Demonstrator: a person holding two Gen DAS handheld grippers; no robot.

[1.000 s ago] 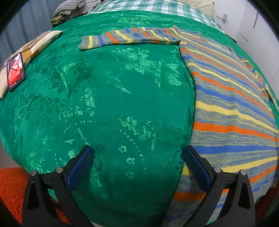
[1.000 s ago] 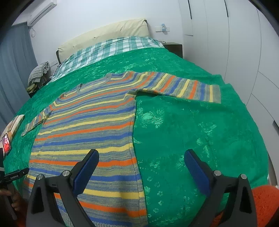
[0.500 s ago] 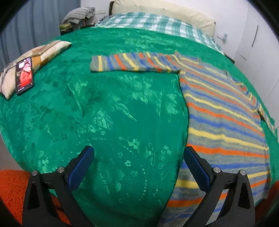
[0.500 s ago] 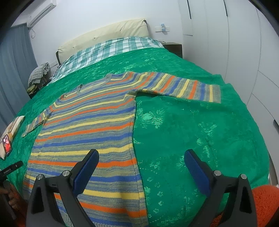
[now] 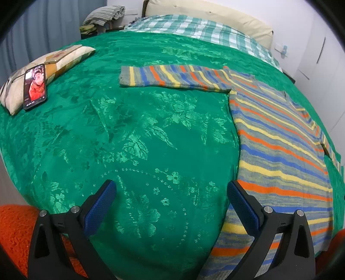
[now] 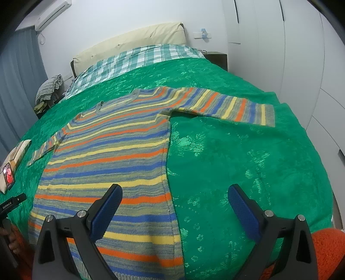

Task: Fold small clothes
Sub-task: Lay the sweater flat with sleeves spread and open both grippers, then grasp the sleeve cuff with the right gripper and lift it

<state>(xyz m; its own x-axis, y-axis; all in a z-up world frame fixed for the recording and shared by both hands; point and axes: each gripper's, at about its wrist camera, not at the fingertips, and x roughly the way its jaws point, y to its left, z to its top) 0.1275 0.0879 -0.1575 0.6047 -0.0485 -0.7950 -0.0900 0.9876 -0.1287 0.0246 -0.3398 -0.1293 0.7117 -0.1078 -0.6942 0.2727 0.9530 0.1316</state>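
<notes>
Striped knit: the sweater (image 6: 112,155) carries bands of orange, blue, yellow and grey across body and sleeves, with a grey ribbed neckline at its far end.
Sweater position: it lies flat and face up on the green bedspread (image 6: 237,163), hem toward the cameras, unfolded.
Sleeves: both are spread out sideways; the right sleeve (image 6: 226,105) reaches toward the wardrobe side, and the left sleeve (image 5: 172,78) stretches toward the phone side.
Left gripper (image 5: 171,193): its blue-padded fingers stand wide apart and hold nothing, hovering over bare bedspread just beside the sweater's left edge.
Right gripper (image 6: 174,195): it is likewise spread wide and empty, straddling the sweater's right side seam near the hem.
Surface: a glossy green bedspread with a woven floral pattern covers the bed; a green-and-white checked sheet (image 6: 138,58) shows at the head, below a cream headboard (image 6: 129,43).
Other items: a phone (image 5: 35,86) with a lit screen rests on a small pillow (image 5: 54,62) near the bed's left edge.
Room: white wardrobe doors (image 6: 301,64) line the right side, a grey curtain (image 6: 19,75) hangs at the left, and an air conditioner (image 6: 52,13) sits high on the wall.
</notes>
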